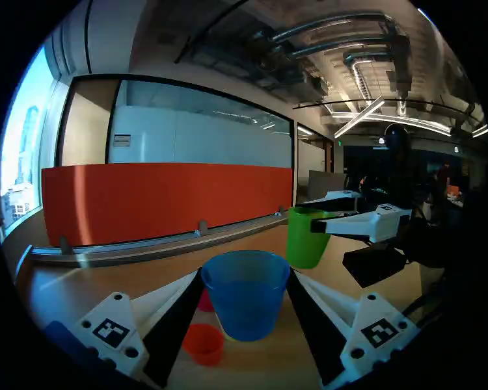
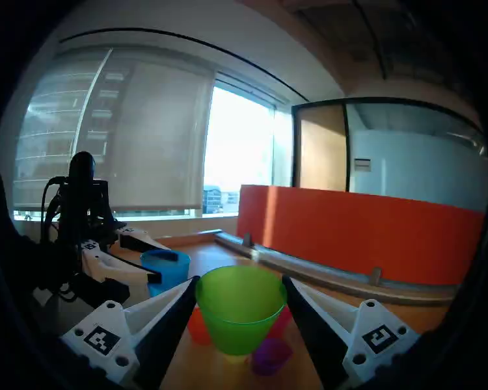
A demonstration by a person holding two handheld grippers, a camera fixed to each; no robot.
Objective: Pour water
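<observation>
Left gripper [image 1: 244,278] jaws pinch the blue cup [image 1: 246,305]; right gripper [image 2: 239,282] jaws pinch the green cup [image 2: 239,318]; tipping wide of the rim could spill onto the tabletop [image 1: 62,289].

Bright window [image 2: 239,149] glare; dim interior — fisheye-warped edges

The left gripper [image 1: 244,276] and the right gripper [image 2: 240,281] both have white wedge-shaped fingers [image 1: 159,300] with black inner faces. Each finger carries a square black-and-white marker [image 1: 110,331] and small round screws [image 1: 117,298]. Black cables [image 2: 46,198] hang at the left one.
</observation>
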